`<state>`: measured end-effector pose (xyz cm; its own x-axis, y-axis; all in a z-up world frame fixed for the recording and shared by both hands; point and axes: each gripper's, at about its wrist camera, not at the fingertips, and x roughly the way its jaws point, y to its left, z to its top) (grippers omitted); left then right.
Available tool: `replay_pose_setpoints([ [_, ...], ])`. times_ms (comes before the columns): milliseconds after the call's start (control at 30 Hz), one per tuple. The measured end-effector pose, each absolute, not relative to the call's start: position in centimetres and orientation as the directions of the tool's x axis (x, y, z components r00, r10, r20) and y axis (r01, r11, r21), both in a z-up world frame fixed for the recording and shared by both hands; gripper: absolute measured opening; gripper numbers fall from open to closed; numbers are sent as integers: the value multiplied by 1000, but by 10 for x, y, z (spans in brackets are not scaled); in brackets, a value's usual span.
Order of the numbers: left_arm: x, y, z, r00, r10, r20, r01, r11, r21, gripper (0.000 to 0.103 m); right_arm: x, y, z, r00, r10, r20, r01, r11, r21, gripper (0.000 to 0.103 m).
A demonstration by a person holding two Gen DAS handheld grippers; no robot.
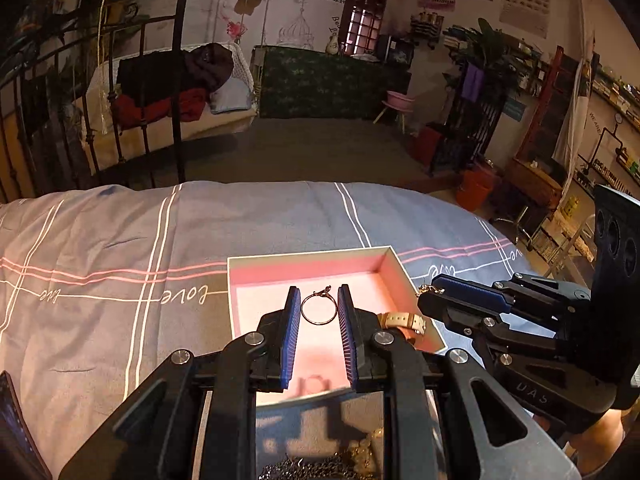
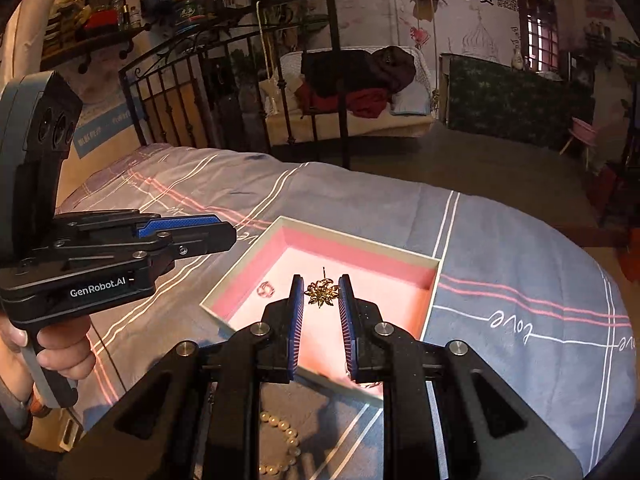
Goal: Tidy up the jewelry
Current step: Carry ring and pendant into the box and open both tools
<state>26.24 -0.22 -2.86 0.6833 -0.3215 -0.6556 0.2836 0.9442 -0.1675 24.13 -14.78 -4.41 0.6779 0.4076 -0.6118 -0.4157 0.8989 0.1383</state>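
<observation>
Inside pink box (image 1: 276, 270): hoop earring (image 1: 317, 309).

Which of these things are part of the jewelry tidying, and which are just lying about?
Part of the job: pink-lined box; hoop earring between the left gripper fingers; gold flower brooch between the right gripper fingers; watch; small ring; pearl bracelet.

Just lying about: bedsheet; clothes pile; pink stool.
</observation>
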Motion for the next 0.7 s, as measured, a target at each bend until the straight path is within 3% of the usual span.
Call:
replay_pose_setpoints([
  [200, 300, -5, -41, 632, -311, -709, 217, 950, -223, 19, 274, -153, -52, 666, 359, -654, -368, 921, 130, 19],
  [600, 304, 1, -62, 589, -303, -749, 187, 953, -238, 19, 281, -138, -81, 624, 349, -700, -386, 916, 113, 19],
  [633, 303, 3, -61, 585, -311, -749, 185, 950, -250, 20, 281, -137, -82, 625, 338, -704, -382, 918, 102, 22],
  [667, 302, 6, -60, 581, -320, -748, 183, 947, -263, 35, 280, -137, -83, 624, 326, -710, -376, 922, 93, 29],
  [700, 299, 11, -57, 582, -327, -744, 177, 944, -277, 48, 280, -138, -82, 627, 317, -711, -367, 926, 88, 52],
])
